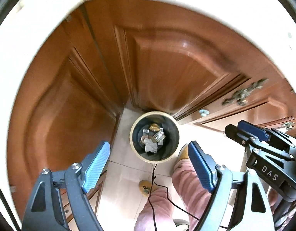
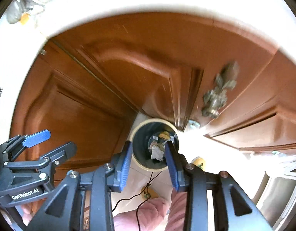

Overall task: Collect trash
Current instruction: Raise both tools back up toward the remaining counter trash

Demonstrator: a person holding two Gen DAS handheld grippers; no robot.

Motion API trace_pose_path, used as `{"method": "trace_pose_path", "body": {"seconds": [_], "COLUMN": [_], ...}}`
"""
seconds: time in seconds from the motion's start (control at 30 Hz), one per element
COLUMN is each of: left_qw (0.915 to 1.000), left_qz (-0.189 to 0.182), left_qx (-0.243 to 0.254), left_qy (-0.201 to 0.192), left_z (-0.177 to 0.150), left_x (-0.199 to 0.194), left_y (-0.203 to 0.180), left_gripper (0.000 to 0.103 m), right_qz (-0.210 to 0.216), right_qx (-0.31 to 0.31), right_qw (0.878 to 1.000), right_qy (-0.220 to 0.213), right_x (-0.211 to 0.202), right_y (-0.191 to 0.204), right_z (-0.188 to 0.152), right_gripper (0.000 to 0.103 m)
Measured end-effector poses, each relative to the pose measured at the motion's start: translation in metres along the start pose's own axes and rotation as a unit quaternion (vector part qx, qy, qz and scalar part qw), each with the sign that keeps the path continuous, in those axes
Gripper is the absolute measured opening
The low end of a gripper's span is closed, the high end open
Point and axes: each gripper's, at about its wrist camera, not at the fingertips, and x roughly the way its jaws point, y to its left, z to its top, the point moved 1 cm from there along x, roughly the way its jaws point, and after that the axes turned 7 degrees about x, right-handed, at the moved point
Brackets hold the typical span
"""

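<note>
Trash (image 1: 152, 140) — crumpled paper and wrappers — lies in the round bin (image 1: 135, 150) on the tiled floor (image 1: 124, 173), against the wooden cabinet doors (image 1: 176, 67). Left tool (image 1: 148, 154) is spread wide and holds nothing; right tool (image 2: 148, 159) is narrower, also holding nothing.

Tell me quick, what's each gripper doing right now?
Left gripper: open wide, holding nothing.
Right gripper: partly open, holding nothing, above the trash bin.
</note>
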Motion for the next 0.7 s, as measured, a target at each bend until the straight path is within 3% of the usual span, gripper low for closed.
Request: {"method": "trace_pose_path", "body": {"seconds": [0.4, 0.7], "left_qw": [0.9945, 0.9795], "left_qz": [0.026, 0.049], "left_qx": [0.047, 0.073], "left_qy": [-0.09, -0.181], "left_z": [0.02, 0.051], "left_x": [-0.139, -0.224], "left_y": [-0.01, -0.017], "left_gripper": [0.082, 0.085], "right_qz": [-0.003, 0.0], "right_qx": [-0.024, -0.036], "right_qw": [0.996, 0.985], "right_qy": [-0.085, -0.166], "right_x": [-0.127, -0.212], "right_y": [0.036, 0.05], "right_z": [0.017, 0.046], "right_gripper": [0.035, 0.041]}}
